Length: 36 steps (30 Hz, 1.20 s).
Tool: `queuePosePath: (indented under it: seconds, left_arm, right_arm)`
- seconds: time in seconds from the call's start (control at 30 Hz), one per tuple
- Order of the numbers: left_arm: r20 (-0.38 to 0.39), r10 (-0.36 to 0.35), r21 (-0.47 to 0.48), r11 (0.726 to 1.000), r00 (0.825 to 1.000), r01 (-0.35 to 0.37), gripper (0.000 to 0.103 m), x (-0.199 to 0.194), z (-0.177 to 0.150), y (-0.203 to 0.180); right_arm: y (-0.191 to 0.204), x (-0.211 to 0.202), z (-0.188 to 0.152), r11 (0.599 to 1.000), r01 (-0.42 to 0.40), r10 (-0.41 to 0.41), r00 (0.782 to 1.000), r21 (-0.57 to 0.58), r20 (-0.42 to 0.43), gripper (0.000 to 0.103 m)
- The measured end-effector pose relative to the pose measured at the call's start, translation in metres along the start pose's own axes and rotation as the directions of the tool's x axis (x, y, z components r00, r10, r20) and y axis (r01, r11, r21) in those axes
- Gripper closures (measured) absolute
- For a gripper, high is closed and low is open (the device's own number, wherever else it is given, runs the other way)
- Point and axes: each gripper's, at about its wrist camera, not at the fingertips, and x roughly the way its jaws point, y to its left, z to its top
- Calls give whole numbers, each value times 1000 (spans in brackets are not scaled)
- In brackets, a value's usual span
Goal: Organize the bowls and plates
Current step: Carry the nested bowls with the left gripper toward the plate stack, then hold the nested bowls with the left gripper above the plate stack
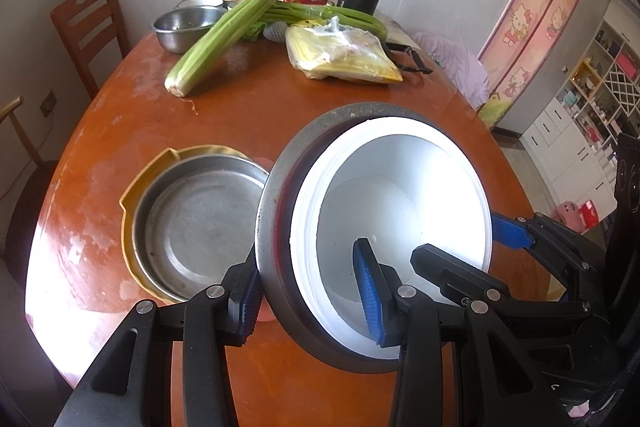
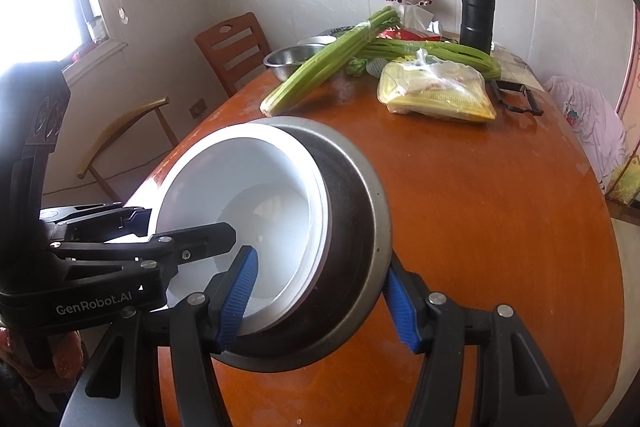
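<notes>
Bowl stack [image 1: 372, 227]: I hold it clamped in both grippers, left [image 1: 312, 299] and right [image 2: 324, 307]; nesting into metal plate [image 1: 200, 223] remains.

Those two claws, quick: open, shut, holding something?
Left gripper: shut on the bowls' rim.
Right gripper: shut on the opposite rim.

A grey metal bowl [image 1: 276, 227] with a white bowl [image 1: 400, 195] nested inside is tilted, its rim clamped between the blue-padded fingers [image 1: 370, 291] of both hands, apparently lifted off the table. Just left of the left fingers, a shallow steel plate [image 1: 200, 223] sits flat inside a yellow dish [image 1: 128, 203].
</notes>
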Motion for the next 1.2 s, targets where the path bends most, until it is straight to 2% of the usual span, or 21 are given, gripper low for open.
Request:
queuePosePath:
  seconds: [0.63,1.0,1.2]
  left_arm:
    - [63,18,-36,999,998,-16,60,-23,29,48]
    - [58,62,-101,993,996,-56,60,-21,35,89]
    - [29,80,-124,989,996,-76,61,-11,33,102]
  right_arm:
    - [39,15,49,998,-6,9,999,-68,37,41]
    - [66,46,70,992,-59,61,998,-111,7,42]
    - [72,64,71,990,-89,87,996,-112,-20,42]
